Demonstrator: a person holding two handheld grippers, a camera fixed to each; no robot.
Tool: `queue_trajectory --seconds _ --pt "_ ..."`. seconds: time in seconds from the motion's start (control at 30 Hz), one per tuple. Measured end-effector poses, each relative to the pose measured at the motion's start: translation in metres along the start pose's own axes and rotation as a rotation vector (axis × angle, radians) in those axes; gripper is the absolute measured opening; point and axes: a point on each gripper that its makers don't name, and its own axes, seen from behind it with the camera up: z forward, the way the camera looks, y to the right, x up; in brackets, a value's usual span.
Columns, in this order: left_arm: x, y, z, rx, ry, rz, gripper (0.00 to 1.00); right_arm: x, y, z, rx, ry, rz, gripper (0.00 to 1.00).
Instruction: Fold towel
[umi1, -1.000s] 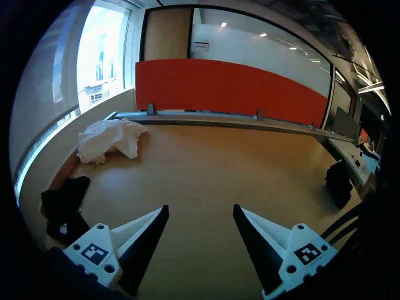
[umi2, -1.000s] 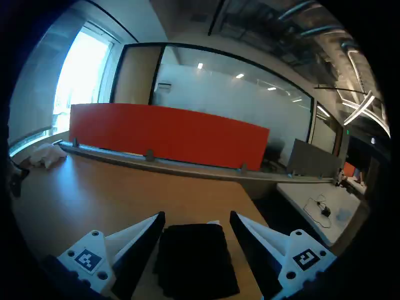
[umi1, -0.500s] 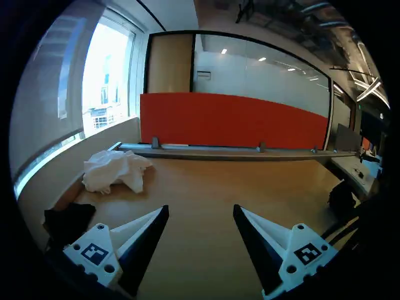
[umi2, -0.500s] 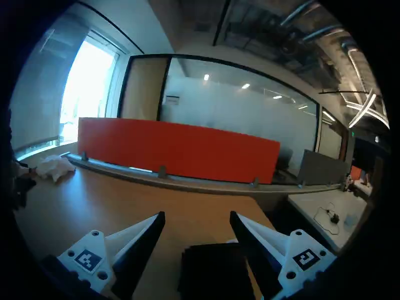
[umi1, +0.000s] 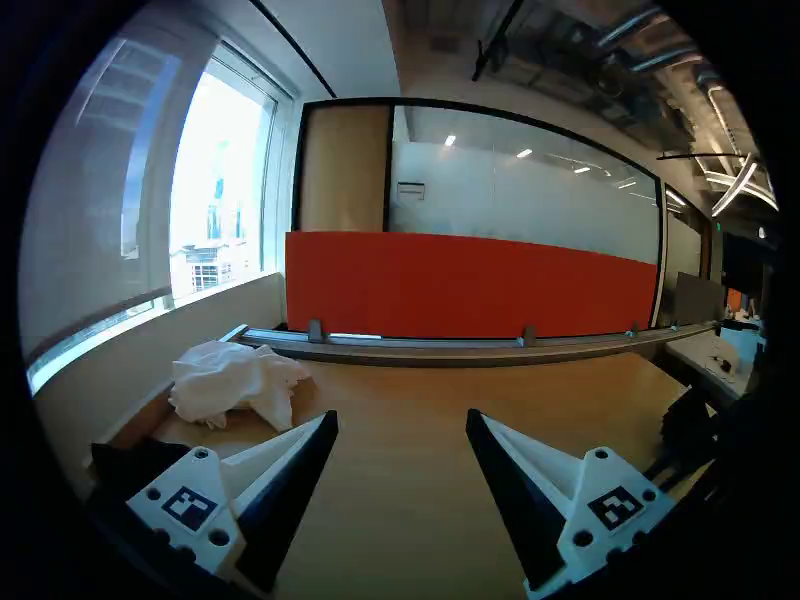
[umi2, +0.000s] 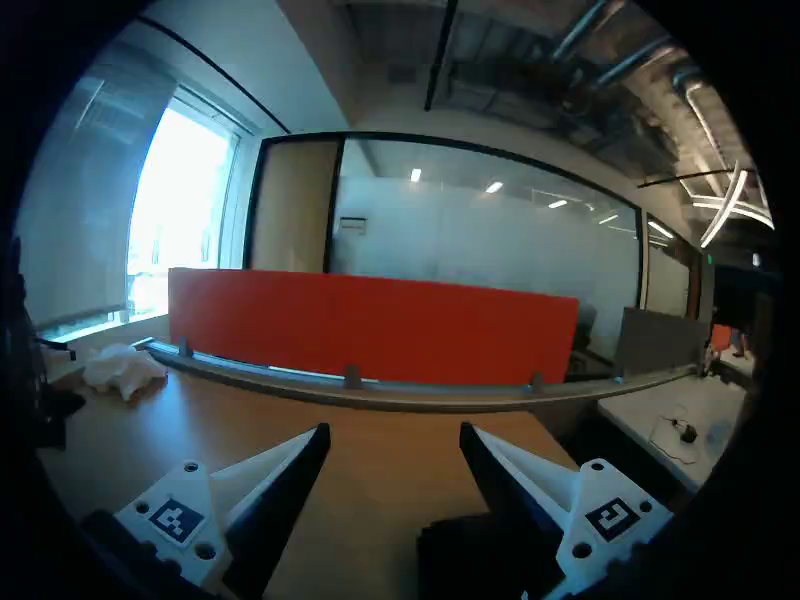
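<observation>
Wide open at the left tongs (umi1: 400, 413) — nothing held, nothing touched, just bare desk (umi1: 400, 520) between the fingers. Same at the right tongs (umi2: 394, 427): spread wide, gripping nothing.

Crumpled in a heap at the far left of the desk, on the window side: white towel (umi1: 235, 383). Ahead and to the left of the left tongs, just past the left fingertip in the left gripper view, not touching. Well apart from the right tongs, small and far off to the left (umi2: 122, 368) in the right gripper view.

Low in the right gripper view, beside the right finger: folded black cloth (umi2: 480, 560), partly out of sight at the bottom. Behind the left finger in the left gripper view: another dark cloth (umi1: 130, 462). Along the back edge of the desk: red partition (umi1: 470, 285).

Against a second ago: both views tipped upward — more ceiling (umi2: 520, 70), less desk. Towel lower in the left gripper view, closer to the fingertip. Black cloth, then squarely between the right fingers, now down and off to the right. Same wide opening on both tongs.
</observation>
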Motion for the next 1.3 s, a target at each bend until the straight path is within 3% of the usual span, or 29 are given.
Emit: queue_trajectory --seconds 0.27,0.77,1.07,1.3 --pt "0.014 -0.001 0.003 0.003 0.055 -0.008 0.95 0.018 -0.029 0.006 0.028 0.046 0.056 1.00" --pt "0.010 -0.007 0.010 0.008 0.080 -0.001 0.95 0.014 -0.051 0.013 0.042 0.043 0.065 1.00" --pt "-0.014 -0.006 0.018 0.001 0.099 0.018 0.95 0.003 -0.055 0.017 0.002 0.048 0.080 1.00" --pt "-0.038 0.000 0.023 -0.019 0.119 0.018 0.95 -0.011 -0.066 0.015 0.002 0.059 0.043 1.00"
